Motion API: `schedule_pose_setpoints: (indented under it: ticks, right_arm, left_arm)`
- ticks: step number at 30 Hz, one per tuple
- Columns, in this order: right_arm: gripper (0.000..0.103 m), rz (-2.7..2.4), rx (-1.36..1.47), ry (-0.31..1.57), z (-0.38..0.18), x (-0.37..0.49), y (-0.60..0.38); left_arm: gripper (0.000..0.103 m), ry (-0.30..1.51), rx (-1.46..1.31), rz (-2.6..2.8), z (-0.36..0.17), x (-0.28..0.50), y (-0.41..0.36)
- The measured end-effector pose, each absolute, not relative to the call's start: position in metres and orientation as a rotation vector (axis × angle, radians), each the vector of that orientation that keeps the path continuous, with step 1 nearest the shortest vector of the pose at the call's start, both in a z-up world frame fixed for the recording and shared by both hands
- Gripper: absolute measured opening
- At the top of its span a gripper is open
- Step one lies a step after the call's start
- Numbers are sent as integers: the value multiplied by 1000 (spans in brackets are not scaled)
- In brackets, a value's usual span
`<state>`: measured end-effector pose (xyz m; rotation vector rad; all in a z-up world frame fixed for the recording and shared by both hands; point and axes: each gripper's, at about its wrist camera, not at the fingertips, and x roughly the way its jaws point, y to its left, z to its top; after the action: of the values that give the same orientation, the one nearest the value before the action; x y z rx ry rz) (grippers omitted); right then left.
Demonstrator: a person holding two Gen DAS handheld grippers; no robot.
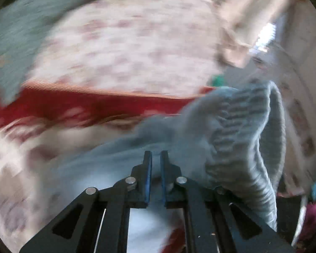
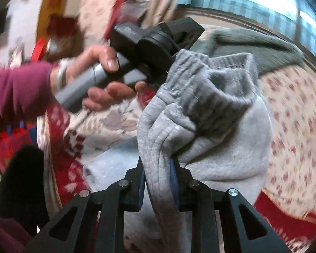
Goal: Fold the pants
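Both claws grip: my right gripper point(image 2: 158, 168) is clamped on the grey pants point(image 2: 210, 113), my left gripper point(image 1: 155, 164) closed beside their waistband point(image 1: 252, 126), above the flowered bedcover point(image 1: 126, 42). I should keep both edges level.

Pants point(image 2: 202, 126): light grey knit, bunched up.
Waistband point(image 2: 217, 80): ribbed, gathered ahead of the right gripper point(image 2: 158, 162).
Hold: thick fold between its fingers.
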<state>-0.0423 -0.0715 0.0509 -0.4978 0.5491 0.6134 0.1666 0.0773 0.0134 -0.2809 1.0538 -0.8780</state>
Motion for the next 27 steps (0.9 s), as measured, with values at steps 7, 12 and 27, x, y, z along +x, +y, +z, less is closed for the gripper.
schedule_pose_setpoints:
  ticks: [7,12,27]
  right_arm:
    - [29,653,-540,705,-24,-16,-25]
    - [29,639,-488,702,-22,-15,-27]
    - [81,683,-117,645,54,-59,-126]
  left_arm:
    - [58,1065,-372,-498,-21,159,174]
    - [74,942,-377,-636,25,137,135]
    - [80,1011,-300,-732,15,122,47]
